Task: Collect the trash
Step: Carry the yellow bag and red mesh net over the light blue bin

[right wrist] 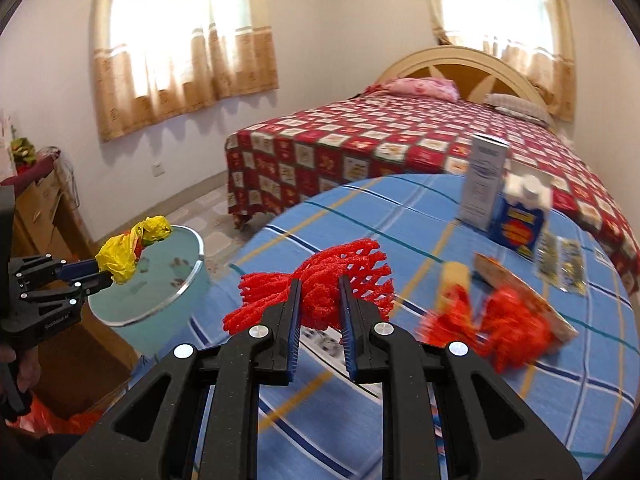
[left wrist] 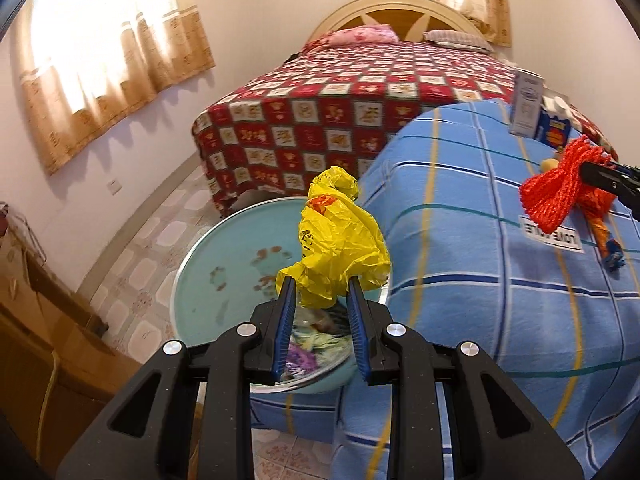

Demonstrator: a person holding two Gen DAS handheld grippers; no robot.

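The yellow plastic bag (left wrist: 340, 240) was pinched at its lower end between the left gripper (left wrist: 321, 294) fingers, clamped on it and holding it above the open teal bin (left wrist: 200, 280), apparently so it could drop straight in. The red foam net (right wrist: 320, 288) sat bunched between the right gripper (right wrist: 320, 300) fingers, closed on it just over the blue checked desk (right wrist: 400, 216), likely next for the bin. Cartons (right wrist: 516, 220) and more wrappers (right wrist: 492, 324) lay further along the desk

Bright daylight through blown-out curtained windows (right wrist: 180, 36); strong fisheye edge warp; motion blur on table clutter (right wrist: 516, 216).
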